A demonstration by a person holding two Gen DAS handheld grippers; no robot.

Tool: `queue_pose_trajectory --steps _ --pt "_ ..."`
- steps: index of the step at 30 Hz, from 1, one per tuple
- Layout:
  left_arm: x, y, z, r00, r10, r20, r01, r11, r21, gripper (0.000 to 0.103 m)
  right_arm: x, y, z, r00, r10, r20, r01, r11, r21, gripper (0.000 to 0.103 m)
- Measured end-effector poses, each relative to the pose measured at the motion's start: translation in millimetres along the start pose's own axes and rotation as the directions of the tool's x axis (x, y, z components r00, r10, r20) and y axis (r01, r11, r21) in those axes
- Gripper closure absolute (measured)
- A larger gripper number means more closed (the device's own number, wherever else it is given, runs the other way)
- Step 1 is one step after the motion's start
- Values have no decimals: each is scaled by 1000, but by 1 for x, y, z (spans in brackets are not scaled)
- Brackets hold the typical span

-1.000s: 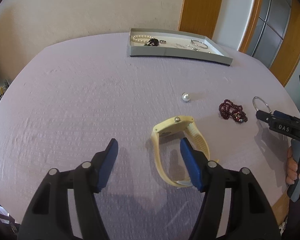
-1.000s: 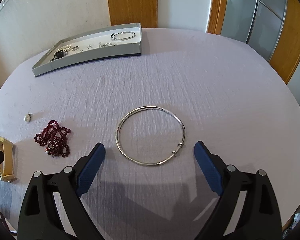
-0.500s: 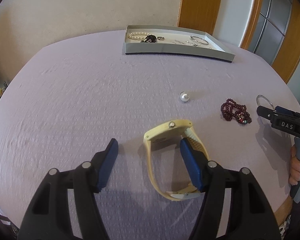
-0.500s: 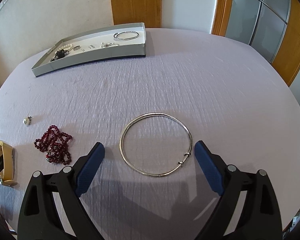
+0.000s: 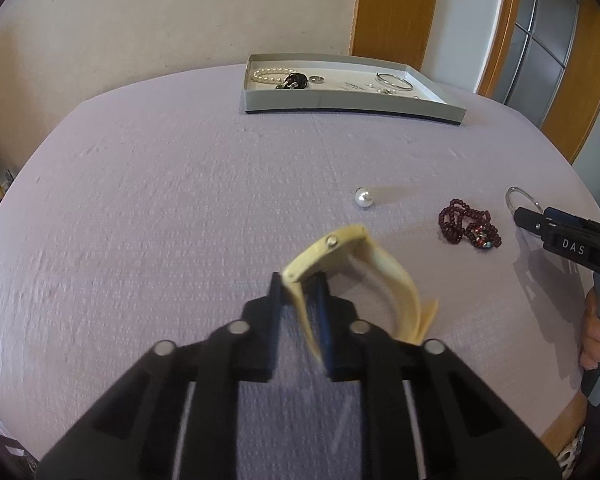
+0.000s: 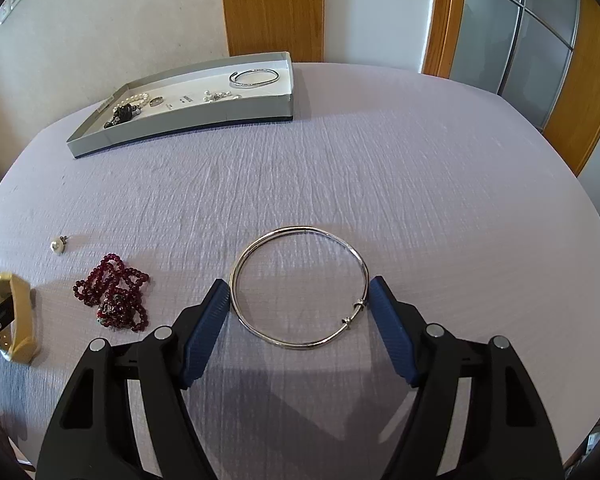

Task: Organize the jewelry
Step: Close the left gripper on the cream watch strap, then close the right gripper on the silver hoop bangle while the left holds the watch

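Clamping: my left gripper (image 5: 299,289) has its jaws pinched together on the strap of the yellow watch (image 5: 352,276), mid-frame in the left wrist view; I grab the thin band edge-on because the case is too bulky to pinch.
Watch pose: case tilted up and away from me, rest of the strap loops to the right; blurred, so I can't tell if it's off the cloth.
Right gripper (image 6: 298,300): jaws apart, straddling the silver bangle (image 6: 299,287), pads just beside its rim on both sides; not gripping yet, I judge. It's lined up so closing pinches across the hoop.
Tray (image 6: 180,119): upper left of the right wrist view, well apart from both tools; already holds pearls, a ring and a bracelet, so that's my drop target.
Loose items: red bead necklace (image 6: 114,298) and pearl earring (image 6: 58,245) lie at left of frame on the tablecloth (image 6: 380,168), untouched.
Risk: a flat hoop on cloth may slip or tip when squeezed.
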State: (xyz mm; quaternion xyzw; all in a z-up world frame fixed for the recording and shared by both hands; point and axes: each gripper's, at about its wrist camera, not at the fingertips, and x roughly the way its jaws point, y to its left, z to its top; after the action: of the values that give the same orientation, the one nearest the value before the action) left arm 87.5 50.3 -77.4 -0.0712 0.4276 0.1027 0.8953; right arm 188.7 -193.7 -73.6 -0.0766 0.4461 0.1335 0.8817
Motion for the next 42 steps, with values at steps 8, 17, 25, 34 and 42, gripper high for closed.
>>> queue_pose_trajectory --steps 8,17,25,34,42 --pt "0 2 1 1000 -12 -5 12 1000 1 90 0 0 0 1000 0 0 0 1000 0 31" --pt "-3 9 11 1000 -7 7 7 1000 -8 90 0 0 1 1000 5 0 -5 1000 -2 31" --pt "-4 9 17 1000 -8 13 8 1000 -2 90 1 1 5 1000 11 0 -11 1000 4 31" --pt "1 16 19 1000 -5 10 5 1000 -6 90 -3 9 11 1000 26 13 -26 1000 0 31" --pt "5 23 25 1000 -2 9 2 1000 -18 90 1 15 10 1000 21 0 -21 1000 -18 31"
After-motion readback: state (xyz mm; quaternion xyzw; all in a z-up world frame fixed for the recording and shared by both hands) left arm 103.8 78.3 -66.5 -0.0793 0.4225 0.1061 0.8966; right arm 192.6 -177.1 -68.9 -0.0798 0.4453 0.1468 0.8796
